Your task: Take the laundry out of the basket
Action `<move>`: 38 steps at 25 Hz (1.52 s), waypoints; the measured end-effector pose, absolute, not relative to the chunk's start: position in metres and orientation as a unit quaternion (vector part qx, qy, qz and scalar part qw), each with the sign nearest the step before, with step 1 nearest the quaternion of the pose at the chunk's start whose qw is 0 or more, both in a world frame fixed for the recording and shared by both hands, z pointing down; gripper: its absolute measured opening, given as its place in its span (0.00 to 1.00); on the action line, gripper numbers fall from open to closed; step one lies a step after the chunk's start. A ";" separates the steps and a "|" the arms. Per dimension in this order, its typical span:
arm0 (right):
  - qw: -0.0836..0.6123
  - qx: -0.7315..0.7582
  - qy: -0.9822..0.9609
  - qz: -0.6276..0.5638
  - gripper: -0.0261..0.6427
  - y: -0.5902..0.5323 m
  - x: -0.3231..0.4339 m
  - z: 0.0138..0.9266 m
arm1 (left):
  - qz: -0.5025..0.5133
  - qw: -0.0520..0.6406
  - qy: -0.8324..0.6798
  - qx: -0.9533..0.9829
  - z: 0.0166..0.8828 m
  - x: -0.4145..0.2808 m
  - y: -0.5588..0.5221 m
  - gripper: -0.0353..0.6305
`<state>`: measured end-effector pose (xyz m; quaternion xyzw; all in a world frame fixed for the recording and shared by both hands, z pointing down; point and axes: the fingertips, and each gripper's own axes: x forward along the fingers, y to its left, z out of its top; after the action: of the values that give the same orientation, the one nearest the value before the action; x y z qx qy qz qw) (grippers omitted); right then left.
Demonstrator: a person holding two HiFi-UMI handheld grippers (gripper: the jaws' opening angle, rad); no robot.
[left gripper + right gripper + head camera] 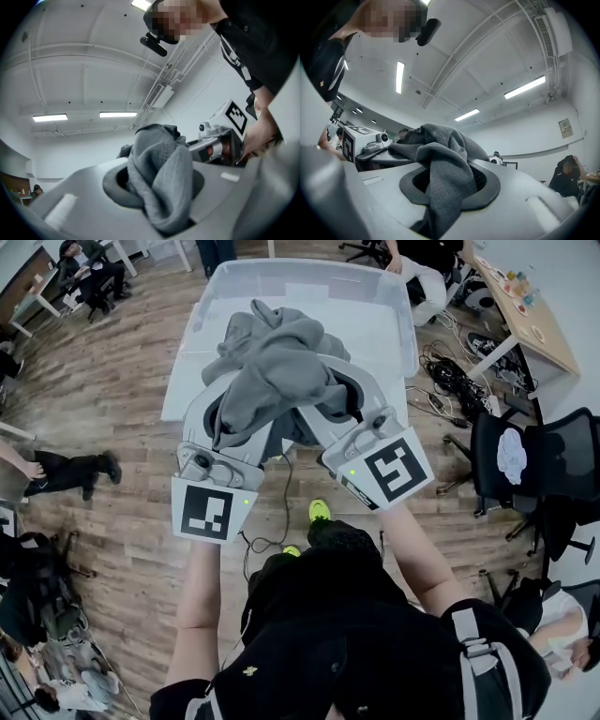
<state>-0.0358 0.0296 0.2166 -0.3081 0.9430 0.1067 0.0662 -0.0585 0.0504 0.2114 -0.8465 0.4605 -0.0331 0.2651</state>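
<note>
A grey sweatshirt [277, 362] hangs bunched between both grippers, lifted above the clear plastic basket [309, 276] on the floor. My left gripper [230, 413] is shut on its left part, with the cloth [161, 180] pinched between the jaws and spilling over them. My right gripper [333, 395] is shut on the right part, where a ribbed fold [445, 176] drapes down through the jaws. Both grippers tilt upward and stand close together; the cloth hides their fingertips. The right gripper [220, 140] shows in the left gripper view, and the left gripper [361, 143] in the right gripper view.
The basket stands on a wooden floor [112, 381]. Cables [459, 381] and black office chairs [534, 465] lie to the right, with a table [530, 320] at the far right. People sit at the far left [89, 277]. My feet [319, 512] are just below the grippers.
</note>
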 end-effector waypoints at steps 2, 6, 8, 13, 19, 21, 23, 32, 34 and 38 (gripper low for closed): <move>0.062 -0.311 0.943 0.100 0.18 0.050 -0.040 0.225 | -0.032 0.256 0.460 -0.850 0.220 -0.063 0.070 0.20; 0.056 -0.311 0.945 0.087 0.18 0.088 -0.047 0.239 | -0.030 0.238 0.460 -0.855 0.233 -0.070 0.109 0.20; 0.055 -0.312 0.945 0.082 0.18 0.106 -0.050 0.243 | -0.029 0.232 0.463 -0.855 0.237 -0.073 0.126 0.20; 0.056 -0.311 0.946 0.068 0.18 0.153 -0.055 0.255 | -0.023 0.224 0.466 -0.855 0.248 -0.079 0.174 0.20; 0.071 -0.317 0.944 0.055 0.17 0.196 -0.051 0.259 | -0.013 0.227 0.465 -0.856 0.251 -0.074 0.218 0.18; 0.072 -0.322 0.942 0.056 0.17 0.198 -0.050 0.256 | -0.012 0.229 0.462 -0.857 0.247 -0.073 0.220 0.18; 0.073 -0.324 0.941 0.058 0.17 0.199 -0.049 0.252 | -0.012 0.232 0.459 -0.857 0.244 -0.073 0.221 0.18; 0.062 -0.316 0.945 0.057 0.17 0.203 -0.048 0.254 | 0.004 0.196 0.468 -0.862 0.247 -0.073 0.224 0.18; 0.056 -0.316 0.946 0.050 0.18 0.204 -0.047 0.263 | 0.001 0.187 0.471 -0.862 0.255 -0.072 0.225 0.18; 0.049 -0.316 0.947 0.042 0.18 0.205 -0.046 0.274 | -0.003 0.167 0.477 -0.863 0.268 -0.072 0.225 0.18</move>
<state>-0.0463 0.2046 0.2742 -0.3161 0.9465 0.0418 0.0492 -0.0717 0.2246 0.2675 -0.8630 0.4766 -0.0031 0.1674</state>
